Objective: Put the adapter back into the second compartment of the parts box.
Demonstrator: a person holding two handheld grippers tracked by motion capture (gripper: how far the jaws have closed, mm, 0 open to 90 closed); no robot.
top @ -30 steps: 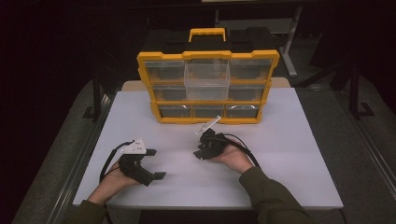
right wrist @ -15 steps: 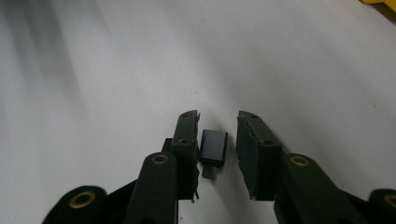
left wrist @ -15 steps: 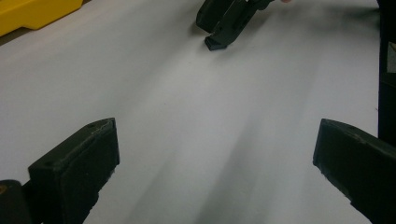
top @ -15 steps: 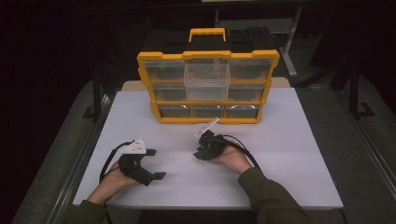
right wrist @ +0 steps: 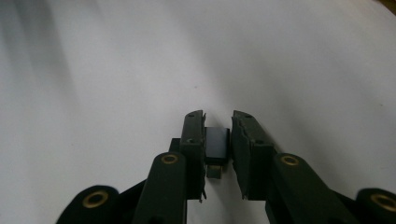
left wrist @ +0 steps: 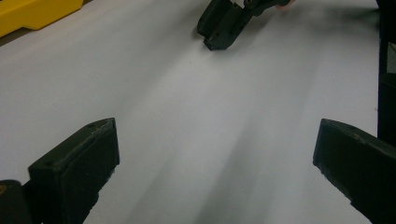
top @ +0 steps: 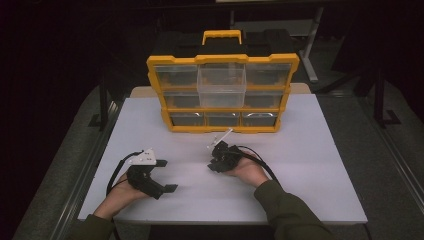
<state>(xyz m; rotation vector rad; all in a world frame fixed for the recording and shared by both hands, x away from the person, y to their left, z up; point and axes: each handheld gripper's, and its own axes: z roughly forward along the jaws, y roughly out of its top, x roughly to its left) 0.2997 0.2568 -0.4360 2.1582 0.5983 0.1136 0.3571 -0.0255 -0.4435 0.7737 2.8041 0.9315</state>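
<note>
A small dark block [right wrist: 217, 144] sits right between the jaws of the right gripper [right wrist: 218, 122], low over the white table [top: 310, 165], its long axis running along the jaws, a stub poking out the near end. The left jaw looks to be touching it; on the other side there's a sliver of daylight, so call it a loose pinch at best, and whether the block is truly gripped or just resting there I can't tell. From above, that right gripper [top: 216, 159] lies mid-table, tips pointing left and a touch near, with the yellow organiser [top: 222, 92] standing far behind it, one clear drawer [top: 222, 86] pulled out at its centre. Over on the left, the left gripper [top: 162, 175] rests on the table with jaws spread wide, nothing in them, its camera looking across bare surface at the other tool [left wrist: 224, 23]. The block is the right hand's business, I'd say: the drawer lies far and slightly right of it, so the carry goes away from the person.
</note>
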